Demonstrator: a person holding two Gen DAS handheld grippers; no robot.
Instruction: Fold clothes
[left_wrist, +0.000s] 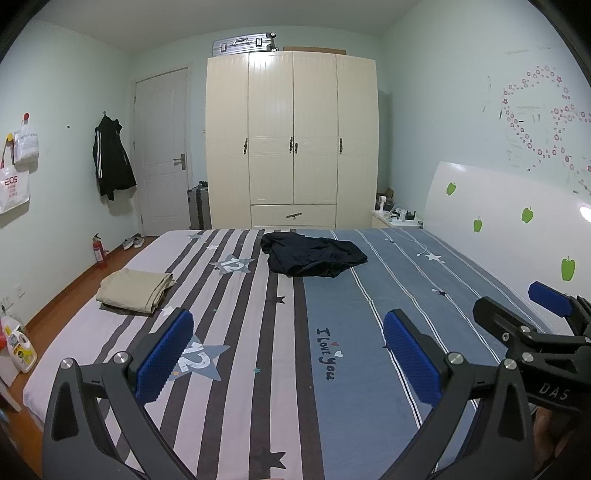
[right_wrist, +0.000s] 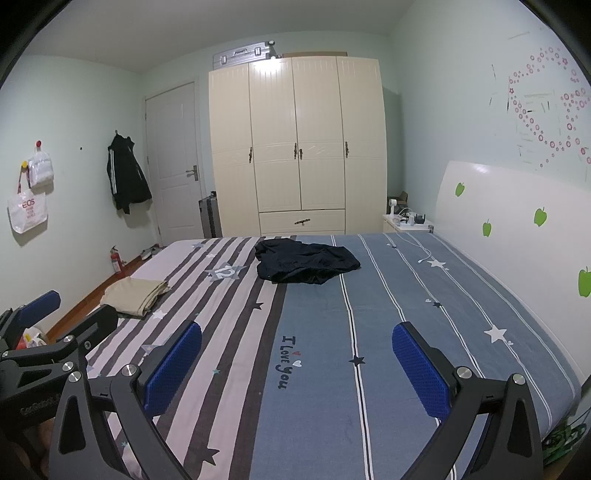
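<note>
Over at the left of the frame, on the pale striped half of the bed (left_wrist: 236, 369), lay a beige garment (left_wrist: 135, 290) already squared into a flat stack, its edges lined up and a thin darker layer peeping out beneath it; it looked done and best left alone. Low in the left wrist view the left gripper (left_wrist: 288, 354) hung above the sheet with its blue pads spread as wide as they seemed to go and nothing between them. A little right of center and well up the bed, near the far edge below the cream wardrobe (left_wrist: 291, 136), sat the dark garment (left_wrist: 314, 258), a crumpled navy or black heap straddling the line where grey stripes met the blue. To my eye it was light, thin cloth, limp and with no stiffness at all, so it would sag and trail from wherever it was pinched and probably drag on the sheet instead of sliding cleanly. I could not make out a collar, a hem or a sleeve in that bundle. I would have taken it by two outer edges, one at the left lobe and one at the right, and lifted to let it fall open. The right gripper (right_wrist: 295, 365), low in its own view, stood equally wide and empty, well short of the heap.
</note>
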